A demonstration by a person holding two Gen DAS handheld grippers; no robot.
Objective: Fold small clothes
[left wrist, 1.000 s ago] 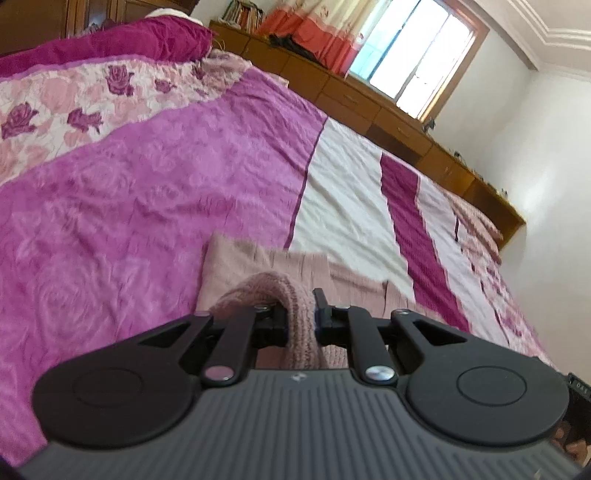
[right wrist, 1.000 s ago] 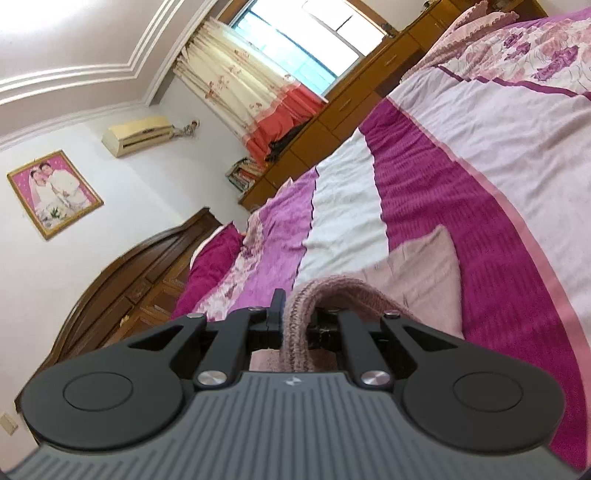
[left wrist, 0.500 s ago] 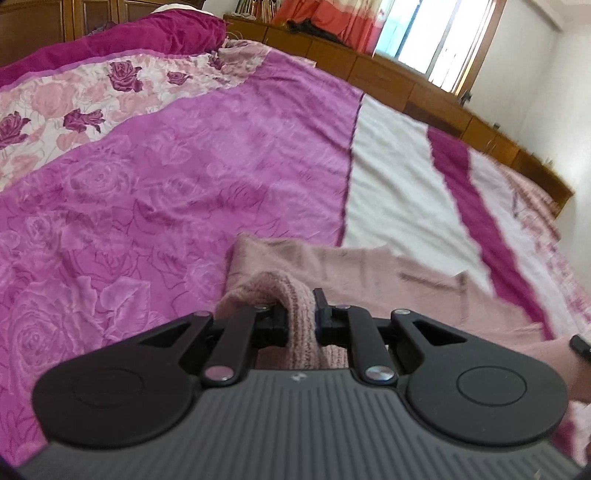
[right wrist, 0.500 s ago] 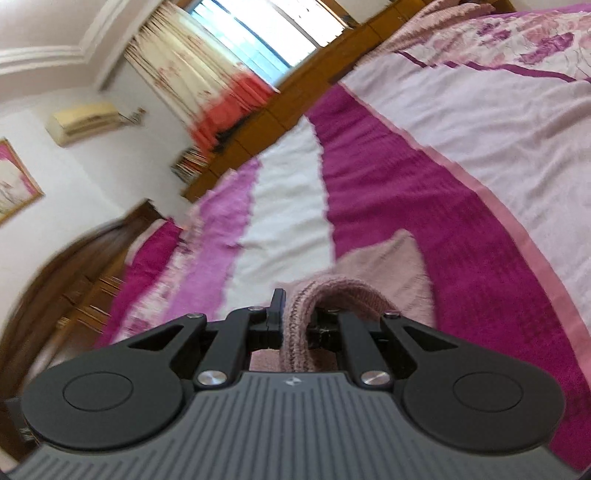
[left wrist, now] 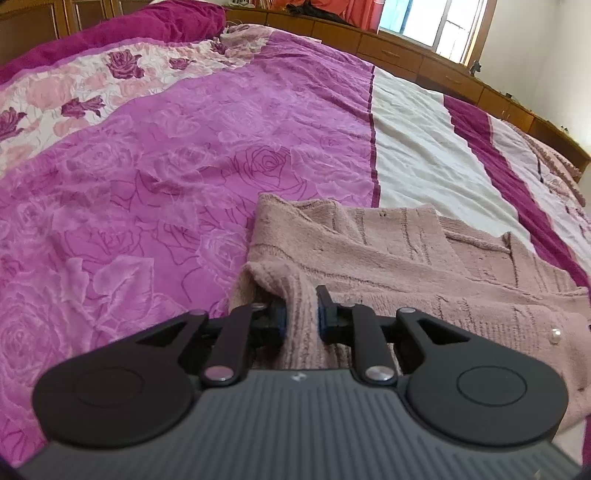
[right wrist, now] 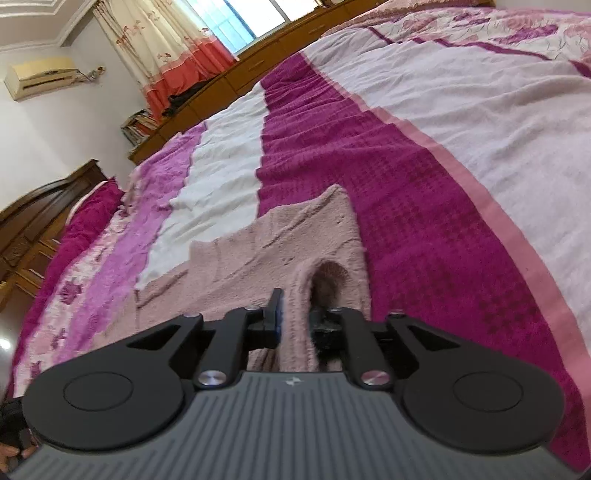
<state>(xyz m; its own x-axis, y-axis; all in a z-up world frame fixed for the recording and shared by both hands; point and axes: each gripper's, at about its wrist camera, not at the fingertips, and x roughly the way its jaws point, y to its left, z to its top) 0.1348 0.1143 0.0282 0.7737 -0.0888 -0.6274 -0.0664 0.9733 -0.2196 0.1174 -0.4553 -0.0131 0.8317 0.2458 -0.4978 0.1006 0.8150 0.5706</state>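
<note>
A small dusty-pink knitted cardigan (left wrist: 388,254) lies on the bed, spread ahead of both grippers; it also shows in the right wrist view (right wrist: 266,254). My left gripper (left wrist: 301,314) is shut on a ribbed edge of the cardigan, low over the bed. My right gripper (right wrist: 295,317) is shut on another ribbed edge, which arches up just ahead of the fingers. A pearl button (left wrist: 556,336) shows on the cloth at the right.
The bedspread (left wrist: 166,177) has purple rose, white and magenta stripes (right wrist: 424,206). A dark pillow roll (left wrist: 147,26) lies at the head. Wooden cabinets (left wrist: 424,55) run under the window. A wooden headboard (right wrist: 40,221) stands at the left.
Both grippers have come down and tilted toward the bed with the cardigan's edges held. More of the cardigan now lies flat ahead of them.
</note>
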